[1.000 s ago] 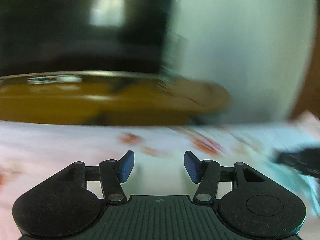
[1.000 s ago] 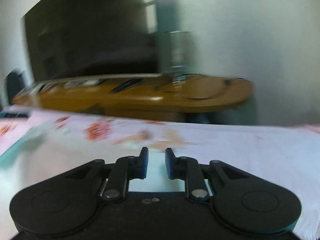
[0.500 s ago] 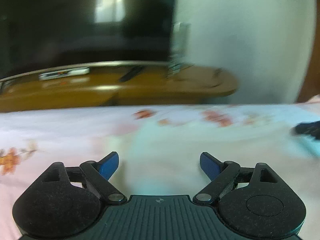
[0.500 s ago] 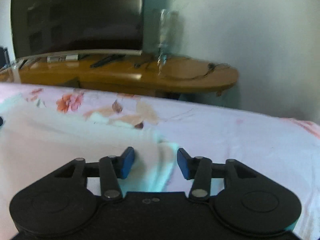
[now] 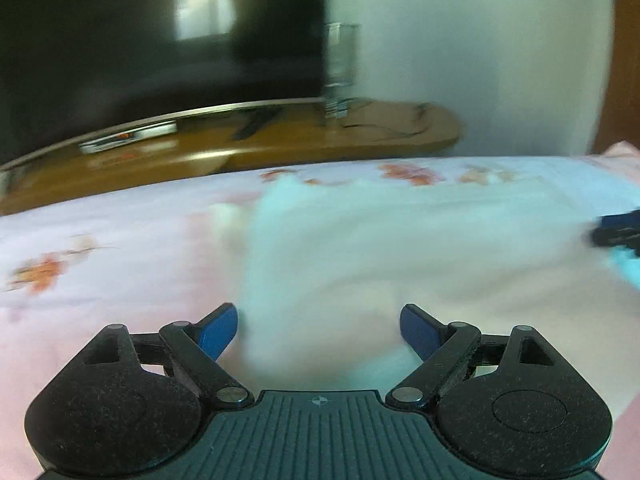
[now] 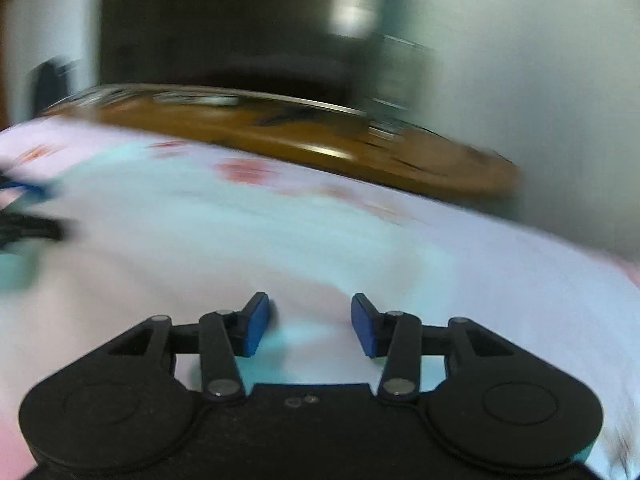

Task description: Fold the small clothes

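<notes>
A small white garment with pale turquoise trim (image 5: 380, 252) lies spread on the floral bedsheet (image 5: 100, 248). My left gripper (image 5: 319, 330) is open wide just above its near edge, with nothing between the blue pads. My right gripper (image 6: 311, 322) is open over the same garment (image 6: 224, 240), also empty. The right gripper's fingers show at the right edge of the left wrist view (image 5: 618, 232). The left gripper's fingers show at the left edge of the right wrist view (image 6: 28, 216). Both views are blurred.
Beyond the bed's far edge stands a curved wooden TV stand (image 5: 280, 140) with a dark television (image 5: 140, 40), a remote and a clear glass (image 5: 340, 68). A white wall (image 5: 460, 40) is behind. The pink floral sheet extends left and right.
Both grippers have opened wider over the second. Both cameras have shifted, and the garment now lies spread under both grippers. The right view has swung and blurred.
</notes>
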Available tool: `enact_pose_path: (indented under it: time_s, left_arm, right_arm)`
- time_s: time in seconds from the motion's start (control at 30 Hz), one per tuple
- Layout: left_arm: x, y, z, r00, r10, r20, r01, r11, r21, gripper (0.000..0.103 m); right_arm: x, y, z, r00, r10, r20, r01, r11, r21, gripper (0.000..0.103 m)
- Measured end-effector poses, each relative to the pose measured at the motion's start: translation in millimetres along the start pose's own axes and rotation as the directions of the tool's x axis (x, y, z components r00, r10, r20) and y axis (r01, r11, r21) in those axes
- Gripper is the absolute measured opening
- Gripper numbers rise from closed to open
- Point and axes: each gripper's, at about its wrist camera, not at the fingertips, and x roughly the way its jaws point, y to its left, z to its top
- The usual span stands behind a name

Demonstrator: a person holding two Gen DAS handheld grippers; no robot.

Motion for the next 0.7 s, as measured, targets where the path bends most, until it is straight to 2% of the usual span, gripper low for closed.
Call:
enact_pose_path:
  time_s: [0.07, 0.13, 0.2, 0.23, 0.27, 0.3, 0.33, 0.37, 0.4, 0.47, 0.5, 0.53, 0.57, 0.63, 0.7]
  left_arm:
    - [-14, -10, -1, 0.999, -0.047, 0.027, 0.047, 0.999, -0.013, 0.088]
    - [-25, -30, -3, 0.995, -0.083, 0.052, 0.082, 0.996, 0.022, 0.088]
    - [-30, -40, -8, 0.996, -0.068, 0.054, 0.063, 0.995, 0.081, 0.088]
    - [-30, -41, -13, 0.999, -0.043, 0.033, 0.039, 0.994, 0.099, 0.088]
    - [-25, -39, -20, 1.0, 0.02, -0.024, -0.017, 0.992, 0.126, 0.088]
    - [-20, -34, -26, 0.997, 0.057, -0.055, -0.048, 0.987, 0.153, 0.088]
    - [-27, -21, -33, 0.999, 0.026, -0.024, -0.023, 0.993, 0.113, 0.088]
    - [-33, -8, -36, 0.999, 0.02, -0.045, -0.017, 0.998, 0.055, 0.088]
    - [-41, 4, -39, 0.999, 0.023, -0.048, -0.023, 1.0, 0.006, 0.088]
    - [-58, 21, -46, 1.0, 0.027, -0.015, -0.028, 0.998, -0.054, 0.087]
    - [-66, 30, -50, 1.0, -0.002, -0.003, 0.002, 0.995, -0.098, 0.084]
    - [-70, 36, -53, 1.0, -0.028, -0.004, 0.028, 0.99, -0.135, 0.073]
    - [-72, 40, -56, 0.998, -0.056, -0.013, 0.053, 0.985, -0.162, 0.07]
    - [-71, 43, -61, 0.995, -0.089, -0.046, 0.079, 0.98, -0.182, 0.052]
    - [-64, 46, -67, 0.991, -0.112, -0.069, 0.095, 0.974, -0.205, 0.05]
  right_arm:
    - [-16, 2, 4, 1.0, -0.009, 0.019, 0.009, 1.0, 0.014, 0.042]
    - [-38, 23, 5, 0.994, 0.079, 0.075, -0.079, 0.997, 0.004, 0.043]
    - [-47, 51, 2, 0.988, 0.14, 0.065, -0.136, 0.989, -0.058, 0.042]
    - [-49, 58, -1, 0.989, 0.134, 0.065, -0.128, 0.988, -0.084, 0.043]
    - [-49, 61, -4, 0.991, 0.12, 0.06, -0.115, 0.989, -0.088, 0.044]
    - [-46, 59, -8, 0.995, 0.095, 0.028, -0.093, 0.993, -0.076, 0.044]
    - [-38, 58, -14, 0.999, 0.017, -0.037, -0.021, 0.995, -0.101, 0.043]
    - [-32, 56, -24, 0.996, -0.051, -0.072, 0.04, 0.988, -0.15, 0.041]
    - [-40, 51, -29, 0.997, -0.055, -0.051, 0.047, 0.987, -0.151, 0.041]
    - [-57, 30, -30, 0.996, -0.072, -0.049, 0.071, 0.997, -0.04, 0.041]
    - [-71, 22, -31, 0.998, -0.055, -0.027, 0.056, 0.998, 0.021, 0.041]
    - [-83, 12, -33, 1.0, -0.017, 0.001, 0.017, 0.996, 0.091, 0.042]
    - [-89, 5, -35, 1.0, 0.009, 0.009, -0.01, 0.99, 0.143, 0.043]
    - [-93, -8, -44, 0.998, 0.055, -0.007, -0.052, 0.974, 0.222, 0.044]
    - [-88, -9, -54, 0.994, 0.1, -0.031, -0.089, 0.959, 0.27, 0.042]
